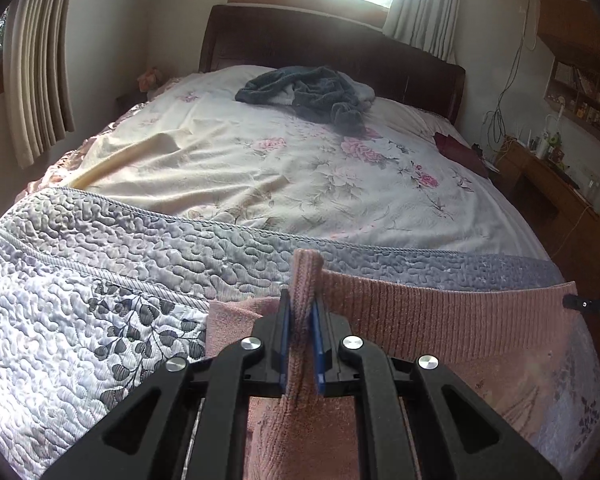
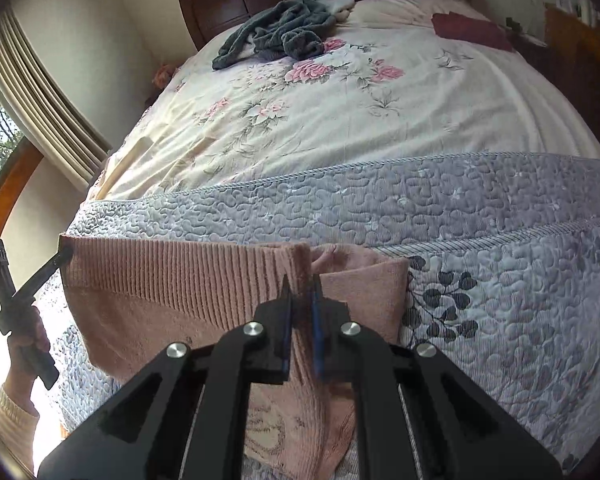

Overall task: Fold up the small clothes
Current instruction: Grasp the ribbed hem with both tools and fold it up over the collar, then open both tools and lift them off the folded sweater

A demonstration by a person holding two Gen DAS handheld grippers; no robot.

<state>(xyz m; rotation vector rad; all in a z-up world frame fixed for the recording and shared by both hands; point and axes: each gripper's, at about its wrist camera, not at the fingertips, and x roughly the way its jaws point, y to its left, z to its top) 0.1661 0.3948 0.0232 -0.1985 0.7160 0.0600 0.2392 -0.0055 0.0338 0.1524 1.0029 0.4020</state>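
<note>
Left gripper (image 1: 300,312) and right gripper (image 2: 300,300) each clamp one end of the pink ribbed-knit sweater's (image 2: 172,280) hem, stretched crosswise between them. Garment lies on the near grey-blue quilted bedspread (image 2: 480,216); fold direction probably away, toward the headboard.

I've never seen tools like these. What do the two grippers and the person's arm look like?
Each gripper, left and right, is matte black plastic with hollow triangular arms, round silver bolt heads and blue pads lining its two fingers. The left one's handle carries white lettering, too small to read. The person wears a cream knitted sleeve.
</note>
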